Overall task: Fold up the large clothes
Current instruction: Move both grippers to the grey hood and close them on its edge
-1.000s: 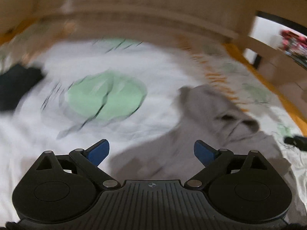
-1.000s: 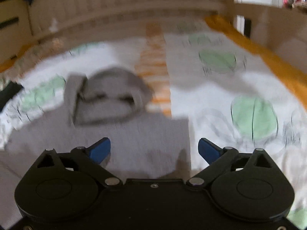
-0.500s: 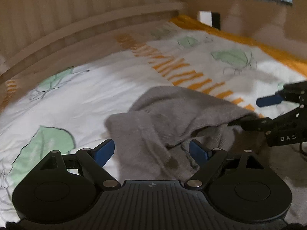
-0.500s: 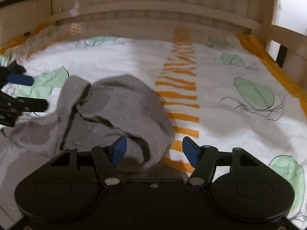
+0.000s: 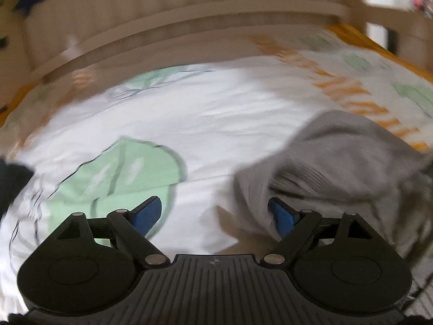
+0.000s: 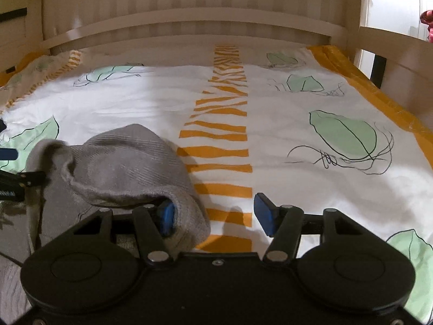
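Garment: a grey knitted garment (image 6: 127, 168) lies bunched on the bed, its hood-like fold raised just left of the orange striped band (image 6: 222, 135) that runs down the bedcover.
Bed: the white bedcover (image 6: 284, 140) carries green leaf prints and an orange border on the far right side; a pale wooden headboard (image 6: 194, 19) closes the far end.
Right gripper (image 6: 213, 211): low over the near end of the orange band, pointing toward the headboard.
Right fingers: closing but not clenched. The left blue pad (image 6: 166, 215) sits tucked under the grey fold's right edge, the right blue pad (image 6: 263, 212) stands apart over bare cover, and the edge of the fabric lies between them without being pinched.
Left gripper (image 5: 213, 214): in its own blurred view it sits on the far side of the garment from the band, over the white cover beside a green leaf print (image 5: 130, 170).
Left fingers: released and spread wide. The right blue pad (image 5: 281, 216) is against or just behind the grey fabric (image 5: 338, 157); the blur does not let me tell which. The left pad (image 5: 147, 214) is over bare cover.
Other view of left gripper: its dark linkage and a blue pad (image 6: 8, 153) show at the left frame edge of the right wrist view, beside the garment.
Dark item: a black shape (image 5: 10, 184) lies at the left edge of the left view, too blurred to identify.
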Demonstrator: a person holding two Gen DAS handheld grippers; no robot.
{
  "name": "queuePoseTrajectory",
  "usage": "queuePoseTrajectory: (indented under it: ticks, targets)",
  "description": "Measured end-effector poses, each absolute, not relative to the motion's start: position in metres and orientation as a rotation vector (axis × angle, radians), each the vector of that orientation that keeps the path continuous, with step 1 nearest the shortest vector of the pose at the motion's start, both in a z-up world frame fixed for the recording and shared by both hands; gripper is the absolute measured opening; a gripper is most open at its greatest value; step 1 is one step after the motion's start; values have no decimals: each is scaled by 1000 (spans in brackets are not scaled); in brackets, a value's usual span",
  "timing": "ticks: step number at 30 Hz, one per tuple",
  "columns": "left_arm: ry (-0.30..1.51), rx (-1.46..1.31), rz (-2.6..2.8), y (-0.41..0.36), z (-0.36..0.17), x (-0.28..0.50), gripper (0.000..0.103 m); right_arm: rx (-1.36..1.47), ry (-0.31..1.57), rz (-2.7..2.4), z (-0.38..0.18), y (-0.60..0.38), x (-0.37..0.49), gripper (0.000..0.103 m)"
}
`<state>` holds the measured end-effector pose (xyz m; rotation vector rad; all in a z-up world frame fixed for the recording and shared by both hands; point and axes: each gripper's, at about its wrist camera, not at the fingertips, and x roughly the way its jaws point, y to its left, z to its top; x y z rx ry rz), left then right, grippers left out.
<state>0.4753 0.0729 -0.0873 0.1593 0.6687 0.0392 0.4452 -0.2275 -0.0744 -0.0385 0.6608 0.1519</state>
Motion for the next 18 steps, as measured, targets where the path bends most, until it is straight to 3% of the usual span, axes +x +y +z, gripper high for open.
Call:
queuePoseTrajectory:
  ticks: [5,12,13,14,15,17,18]
  targets:
    - [713,28,53,108,-93,477,87,-47,673,171,-78,-222,450,64]
    - [686,258,-27,70,-97,488,84,-93,717,218,-84,-205,455,64]
    - [685,276,-42,66,-95,492,80,-104,719,221,-84,-201,457,64]
    - [673,267,-47,65,-94,497,61,-115,721,221,-83,-198,459,64]
    - [661,237,-30,67,-89,499,57,-133,725,224,-82,-194,463,61]
    - [618,104,15,81,-71,503,57,-143,721,247,-76,-189,470,16]
    - [591,40,17,88,-62,502,57,-135,699,243,-69,-189,473,12]
